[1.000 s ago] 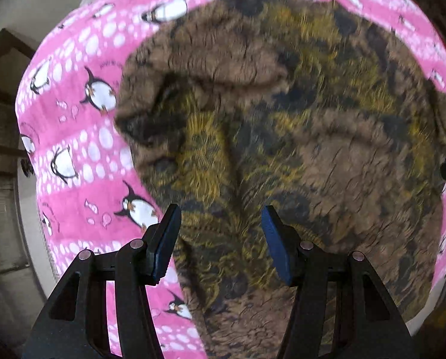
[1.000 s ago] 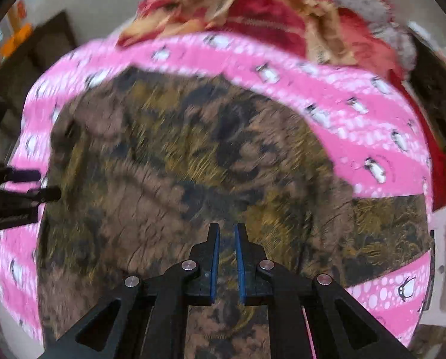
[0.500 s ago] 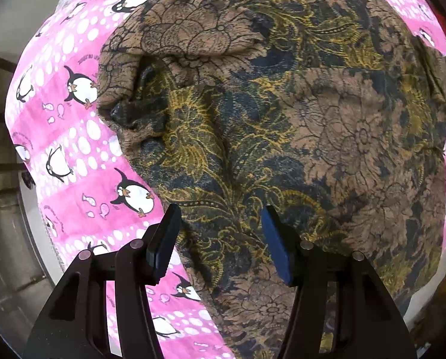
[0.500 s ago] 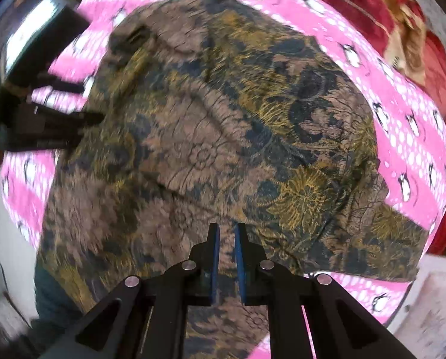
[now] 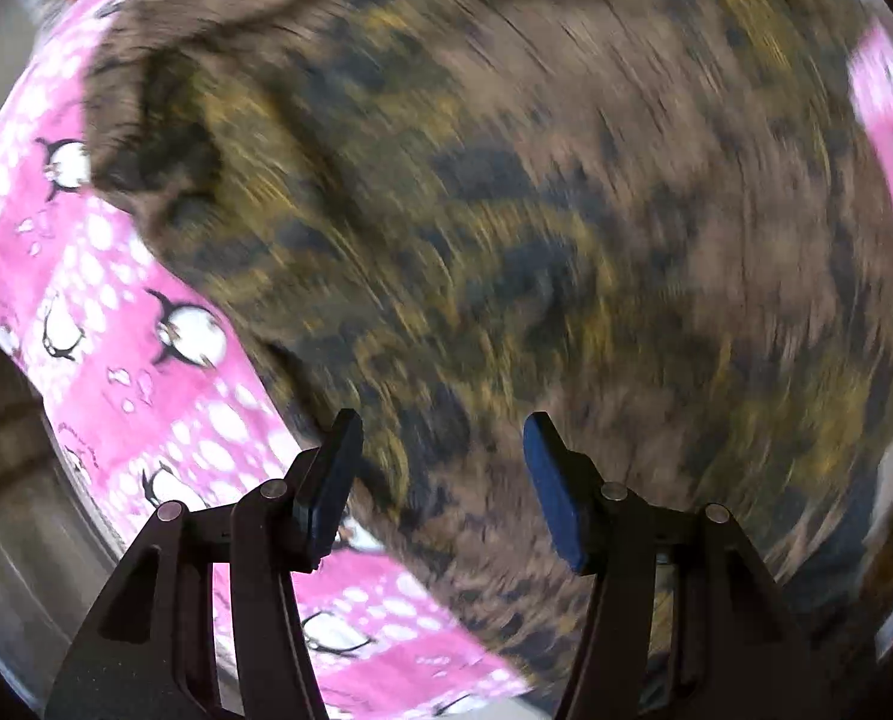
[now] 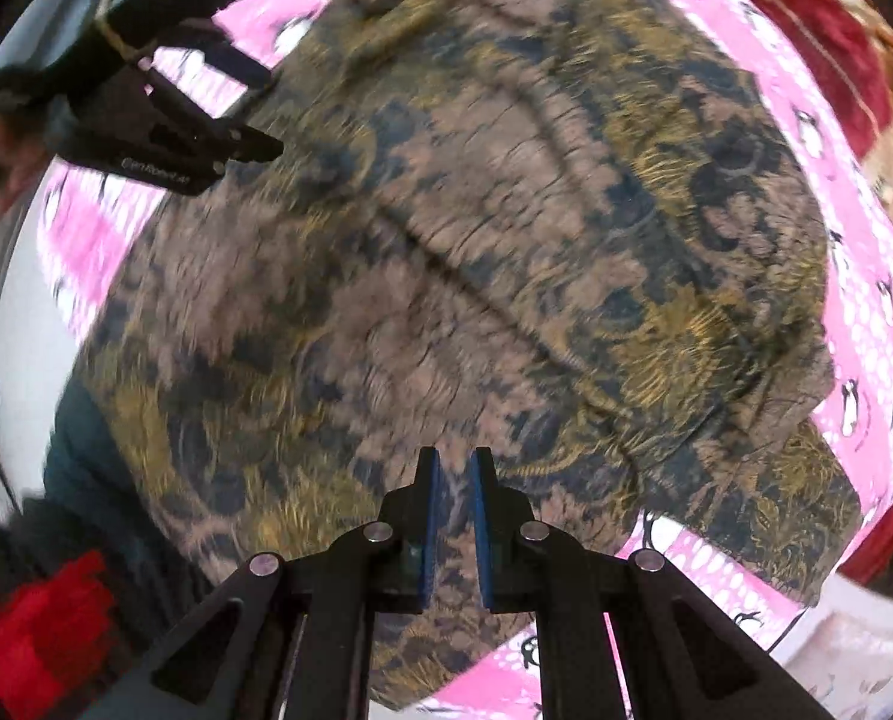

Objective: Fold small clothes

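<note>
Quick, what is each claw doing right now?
Left claw: open, holding nothing.
Right claw: nearly closed over the patterned cloth; a grip cannot be told.

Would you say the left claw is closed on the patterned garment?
No, the left claw stands wide open above the patterned garment.

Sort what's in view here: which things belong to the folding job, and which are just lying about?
Part of the job:
- brown floral garment
- left gripper, open over it
- right gripper, nearly shut, cloth between its fingers

Just lying about:
- pink penguin blanket underneath
- red and gold cloth beyond it
</note>
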A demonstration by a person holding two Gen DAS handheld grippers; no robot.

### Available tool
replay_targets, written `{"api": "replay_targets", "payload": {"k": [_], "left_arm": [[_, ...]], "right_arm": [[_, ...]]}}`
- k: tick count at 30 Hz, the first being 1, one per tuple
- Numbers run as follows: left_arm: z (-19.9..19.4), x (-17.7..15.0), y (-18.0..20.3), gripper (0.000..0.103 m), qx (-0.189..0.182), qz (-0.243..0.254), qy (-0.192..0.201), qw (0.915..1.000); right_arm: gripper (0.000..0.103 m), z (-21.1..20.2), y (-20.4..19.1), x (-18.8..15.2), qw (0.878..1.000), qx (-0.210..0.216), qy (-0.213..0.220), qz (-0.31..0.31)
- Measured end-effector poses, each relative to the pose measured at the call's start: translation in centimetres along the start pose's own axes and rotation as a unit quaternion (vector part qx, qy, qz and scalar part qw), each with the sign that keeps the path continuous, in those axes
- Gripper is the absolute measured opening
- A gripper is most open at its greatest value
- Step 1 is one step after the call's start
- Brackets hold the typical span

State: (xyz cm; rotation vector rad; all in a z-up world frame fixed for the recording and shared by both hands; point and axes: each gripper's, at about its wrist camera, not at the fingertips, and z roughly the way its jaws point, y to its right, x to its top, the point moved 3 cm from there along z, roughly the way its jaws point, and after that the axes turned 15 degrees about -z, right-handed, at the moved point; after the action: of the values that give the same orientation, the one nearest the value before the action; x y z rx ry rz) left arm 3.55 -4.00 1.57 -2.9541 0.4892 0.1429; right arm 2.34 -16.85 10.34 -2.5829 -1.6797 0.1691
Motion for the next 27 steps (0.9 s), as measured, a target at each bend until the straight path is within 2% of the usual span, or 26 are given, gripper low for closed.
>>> {"api": "replay_targets", "payload": {"k": [5,9,11,12,13,14,15,17,18,19,20,21,22,23,24,27], "left_arm": [[0.5,-5.8,1.4,0.056,-0.021,0.072,0.006,0.9972],[0.5,-10.2,0.8,0.056,-0.044,0.083,0.033,0.9950],[0.5,-11.7,0.0,0.056,-0.044,0.059,0.070,0.9949],[0.3,-12.3,-0.4,0.056,-0.051,0.035,0.102,0.9928],[0.2,-12.7,-0.7,0.056,-0.051,0.017,0.132,0.9897],[0.0,-13.0,-0.9,0.056,-0.045,-0.005,0.182,0.9822],[0.0,-13.1,-1.0,0.056,-0.051,-0.022,0.212,0.9756],[0.3,-12.6,-0.8,0.056,-0.067,-0.074,0.267,0.9585],[0.2,-12.0,-0.8,0.056,-0.077,-0.098,0.283,0.9509],[0.6,-11.3,-0.6,0.056,-0.092,-0.127,0.300,0.9409],[0.6,-10.1,-0.7,0.056,-0.103,-0.147,0.311,0.9333],[0.8,-8.9,-0.6,0.056,-0.114,-0.167,0.321,0.9252],[1.5,-7.4,-1.4,0.056,-0.124,-0.184,0.326,0.9192],[1.5,-7.2,-1.5,0.056,-0.130,-0.202,0.330,0.9128],[1.9,-6.6,-1.5,0.056,-0.133,-0.216,0.339,0.9060],[3.0,-5.6,-2.3,0.056,-0.143,-0.254,0.355,0.8882]], "right_arm": [[0.007,0.1,-3.9,-2.7,0.996,0.015,0.011,-0.085],[0.007,-0.8,-7.1,-6.5,0.990,0.009,0.072,-0.124],[0.007,-1.2,-7.9,-8.8,0.988,-0.027,0.100,-0.119],[0.007,-1.6,-8.0,-10.3,0.985,-0.063,0.122,-0.103],[0.008,-1.9,-7.5,-12.1,0.980,-0.101,0.154,-0.070],[0.012,-2.2,-6.4,-14.5,0.972,-0.136,0.190,-0.016],[0.014,-2.3,-5.2,-16.4,0.964,-0.152,0.217,0.032],[0.016,-1.8,-2.0,-21.1,0.939,-0.153,0.274,0.143],[0.018,-0.9,0.7,-24.6,0.913,-0.160,0.299,0.225],[0.018,-0.2,2.4,-26.6,0.896,-0.161,0.311,0.274],[0.018,1.0,5.0,-29.5,0.869,-0.163,0.323,0.338],[0.018,1.7,6.6,-31.2,0.850,-0.162,0.330,0.378],[0.018,2.6,8.7,-33.6,0.819,-0.161,0.343,0.430],[0.018,3.1,9.8,-34.6,0.803,-0.160,0.351,0.454],[0.019,3.4,11.5,-36.1,0.775,-0.158,0.370,0.487],[0.023,3.1,14.7,-37.1,0.743,-0.156,0.405,0.510]]}}
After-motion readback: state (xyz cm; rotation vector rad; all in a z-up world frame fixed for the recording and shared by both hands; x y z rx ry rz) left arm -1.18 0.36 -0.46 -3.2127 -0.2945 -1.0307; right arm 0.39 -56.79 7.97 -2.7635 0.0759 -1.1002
